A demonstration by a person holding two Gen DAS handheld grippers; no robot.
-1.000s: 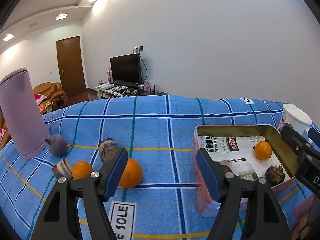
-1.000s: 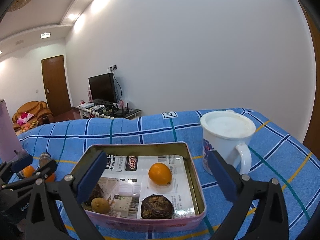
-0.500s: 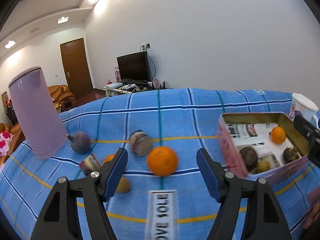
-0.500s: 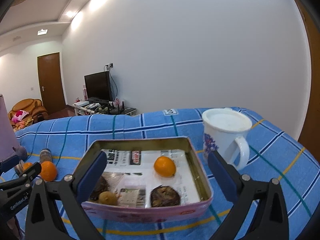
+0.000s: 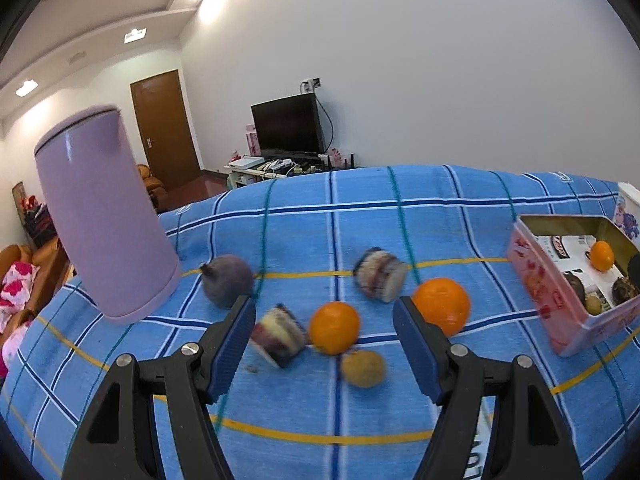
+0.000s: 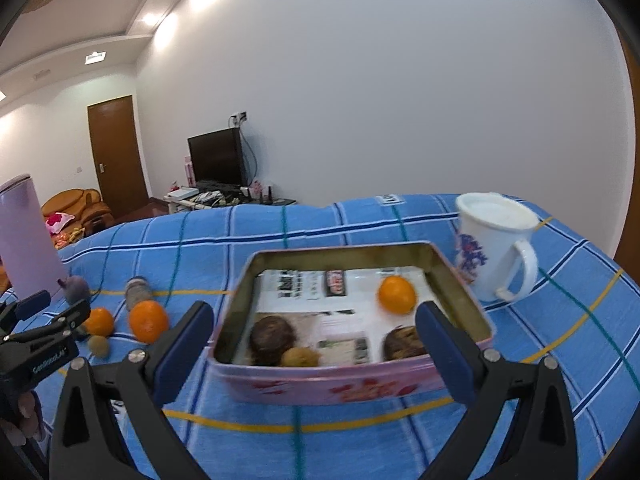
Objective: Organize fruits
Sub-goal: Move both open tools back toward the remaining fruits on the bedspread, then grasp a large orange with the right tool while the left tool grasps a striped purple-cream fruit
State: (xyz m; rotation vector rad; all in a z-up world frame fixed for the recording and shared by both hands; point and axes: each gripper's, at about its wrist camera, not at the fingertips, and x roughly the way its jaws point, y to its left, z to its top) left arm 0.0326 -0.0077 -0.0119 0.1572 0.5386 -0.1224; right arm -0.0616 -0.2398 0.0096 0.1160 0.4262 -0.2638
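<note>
Orange fruit (image 5: 334, 327) lies loose on the blue checked table (image 5: 440, 216), framed between the spread, empty left tool (image 5: 324, 344) (probably the next pick); the right tool (image 6: 314, 344), also spread, waits over the pink tin (image 6: 320, 384)

A blue checked cloth (image 5: 440, 216) covers the table. At its far left stands a tall lilac canister (image 5: 100, 224); at the far right, a white mug (image 6: 496, 252) with a purple print. Beyond — a dark television (image 5: 288, 124), a brown door (image 5: 164, 128), an orange sofa (image 6: 76, 204).
</note>
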